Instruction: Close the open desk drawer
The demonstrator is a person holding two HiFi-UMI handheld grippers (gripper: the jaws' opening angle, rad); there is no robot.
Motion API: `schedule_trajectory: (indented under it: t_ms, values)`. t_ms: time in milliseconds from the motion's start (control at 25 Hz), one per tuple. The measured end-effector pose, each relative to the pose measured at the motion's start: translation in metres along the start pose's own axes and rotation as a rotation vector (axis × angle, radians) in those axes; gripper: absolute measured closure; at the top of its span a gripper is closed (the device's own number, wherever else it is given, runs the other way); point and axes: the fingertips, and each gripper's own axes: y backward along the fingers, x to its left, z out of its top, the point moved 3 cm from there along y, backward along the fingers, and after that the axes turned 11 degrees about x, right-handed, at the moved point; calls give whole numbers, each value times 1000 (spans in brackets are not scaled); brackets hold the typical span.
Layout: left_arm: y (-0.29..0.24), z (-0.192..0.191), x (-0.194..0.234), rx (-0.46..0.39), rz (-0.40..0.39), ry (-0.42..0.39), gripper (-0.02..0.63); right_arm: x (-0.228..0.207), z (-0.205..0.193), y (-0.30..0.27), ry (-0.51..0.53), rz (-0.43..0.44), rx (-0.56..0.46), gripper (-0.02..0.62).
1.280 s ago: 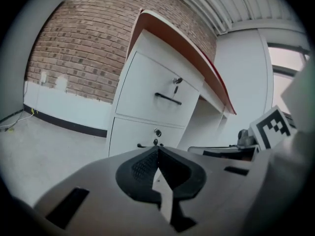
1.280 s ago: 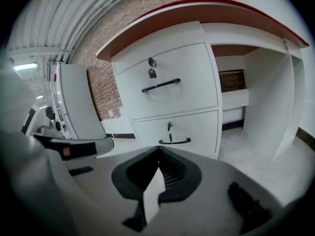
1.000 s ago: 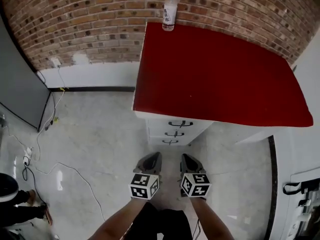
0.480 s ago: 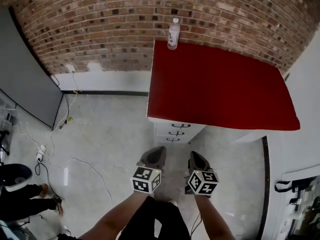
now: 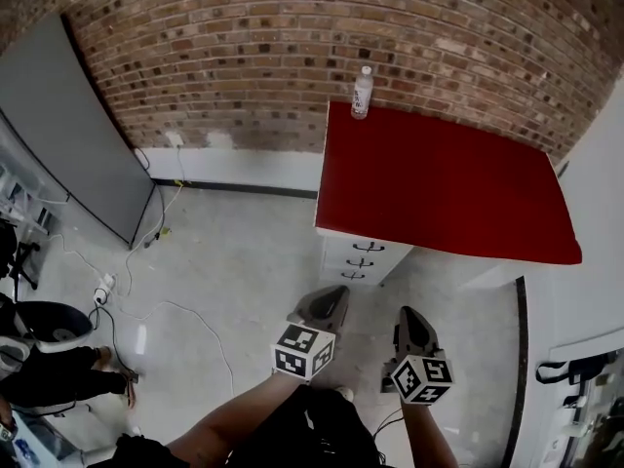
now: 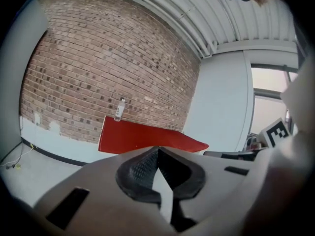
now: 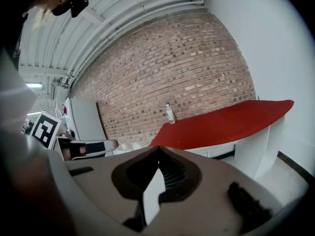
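Red desktop [image 5: 439, 198]: near corner sits above drawers [image 5: 363, 259].
Left gripper [image 5: 331, 296]: clenched, empty.
Right gripper [image 5: 409, 316]: clenched, empty.
Floor [image 5: 244, 261]: open between grippers and drawers.

Solid red covering counter [image 5: 439, 188] top. White covering drawer fronts [image 5: 363, 259], handles showing dark. Red-brown brick, pale mortar grid running across wall [image 5: 244, 47]. Pale grey spreading over floor [image 5: 244, 271]. Clear bottle [image 5: 362, 93] wearing white label. Black-and-white square markers covering cubes on left claw [image 5: 330, 302], right claw [image 5: 409, 322]; bodies showing grey.

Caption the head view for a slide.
Left gripper and right gripper, shut, face a red-topped white desk; clear plastic bottle at its far corner.
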Motion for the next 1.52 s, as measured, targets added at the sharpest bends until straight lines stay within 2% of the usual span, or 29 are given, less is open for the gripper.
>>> schedule_trajectory:
  t_ms: [160,400,520,680,840,1000,1200,1520]
  values:
    - [23,8,-20,-14,-32,-49,597,11,7,35,-16,-19,-39,584]
    - [50,13,-33,-8,-66,-63,597,31,14,59,0,-45,-80,584]
    - [60,14,-35,-29,-36,-107,597,39,9,64,27,-22,-78,584]
    - [65,17,-29,-61,5,-123,597,48,11,55,45,24,-77,584]
    - [65,9,-25,-53,29,-123,597,45,11,59,49,15,-78,584]
    - [67,7,-25,-58,36,-133,597,31,8,63,4,-22,-81,584]
    - [67,11,-29,-64,27,-160,597,28,15,70,37,-34,-92,584]
    - [73,14,-22,-66,18,-185,596,21,7,79,-3,-66,-86,584]
